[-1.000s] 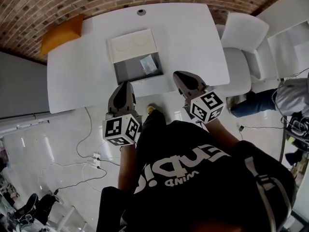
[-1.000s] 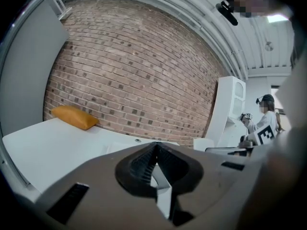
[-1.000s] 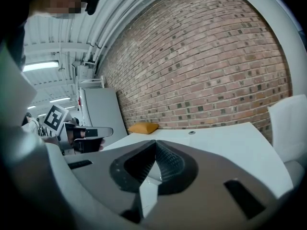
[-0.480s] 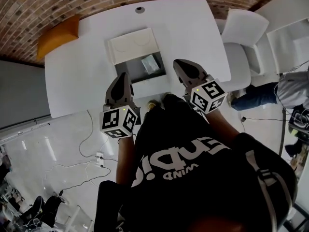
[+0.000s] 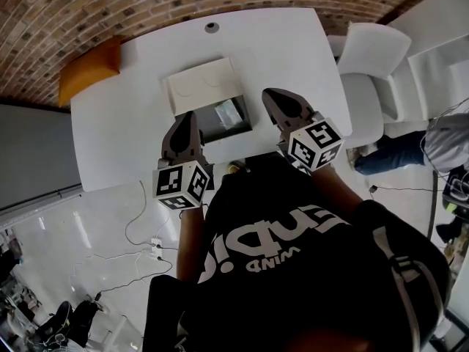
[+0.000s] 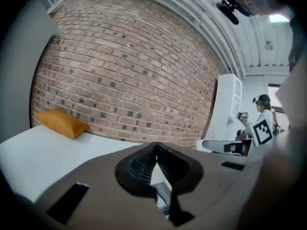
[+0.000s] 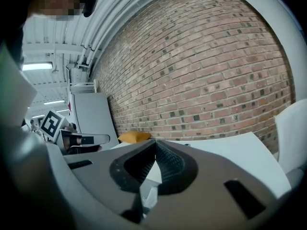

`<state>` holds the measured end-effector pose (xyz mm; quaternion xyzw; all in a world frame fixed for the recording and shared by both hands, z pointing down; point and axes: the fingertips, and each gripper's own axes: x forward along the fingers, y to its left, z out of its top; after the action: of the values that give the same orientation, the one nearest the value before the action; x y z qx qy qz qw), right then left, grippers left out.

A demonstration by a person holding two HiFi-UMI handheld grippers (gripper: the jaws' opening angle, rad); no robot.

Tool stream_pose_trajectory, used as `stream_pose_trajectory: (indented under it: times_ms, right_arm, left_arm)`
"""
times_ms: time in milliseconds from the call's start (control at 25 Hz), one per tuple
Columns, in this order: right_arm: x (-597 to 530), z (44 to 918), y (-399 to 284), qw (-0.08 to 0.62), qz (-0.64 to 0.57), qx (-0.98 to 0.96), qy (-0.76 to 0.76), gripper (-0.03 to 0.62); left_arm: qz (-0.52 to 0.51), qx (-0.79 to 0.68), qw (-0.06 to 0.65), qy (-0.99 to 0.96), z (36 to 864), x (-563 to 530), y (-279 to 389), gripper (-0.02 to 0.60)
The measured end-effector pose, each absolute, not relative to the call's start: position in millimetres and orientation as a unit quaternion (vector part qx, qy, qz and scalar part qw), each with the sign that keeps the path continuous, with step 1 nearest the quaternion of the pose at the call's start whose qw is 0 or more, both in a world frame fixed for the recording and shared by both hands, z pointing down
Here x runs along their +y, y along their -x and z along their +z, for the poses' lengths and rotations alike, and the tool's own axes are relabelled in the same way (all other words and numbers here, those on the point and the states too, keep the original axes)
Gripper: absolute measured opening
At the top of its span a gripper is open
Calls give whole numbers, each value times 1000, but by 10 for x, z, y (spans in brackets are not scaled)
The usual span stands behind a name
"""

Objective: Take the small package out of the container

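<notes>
Items present: one white table (image 5: 278,57), one grey open-top container (image 5: 209,125), one small package (image 5: 229,112), one white lid (image 5: 204,84), one orange cushion (image 5: 88,68), one white chair (image 5: 370,72) and two grippers. The container sits near the middle of the table's near edge, with the lid lying flat against its far side. The small package lies inside the container, toward its right wall. The left gripper (image 5: 188,117) is just beside the container's left wall, jaws pressed together and holding nothing. The right gripper (image 5: 269,95) is just right of the container, jaws likewise pressed together and empty. The cushion occupies the table's far left corner.
</notes>
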<state>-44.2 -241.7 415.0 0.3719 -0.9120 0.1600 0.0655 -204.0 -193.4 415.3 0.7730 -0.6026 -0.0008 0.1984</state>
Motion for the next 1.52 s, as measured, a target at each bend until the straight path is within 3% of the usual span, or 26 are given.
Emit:
stream_pose_trajectory:
  times_ms: [560, 880, 1520]
  right_arm:
    - [-2698, 4206, 537, 61, 171, -922, -341, 0]
    - [-2756, 4203, 588, 64, 170, -925, -334, 0]
    - [-2761, 4204, 457, 63, 171, -920, -346, 0]
  left_arm:
    - [-6, -610, 209, -764, 4211, -2201, 2005, 8]
    - [-2, -603, 238, -761, 4341, -2250, 1985, 150]
    - [20, -587, 279, -760, 4721, -2361, 1912, 152]
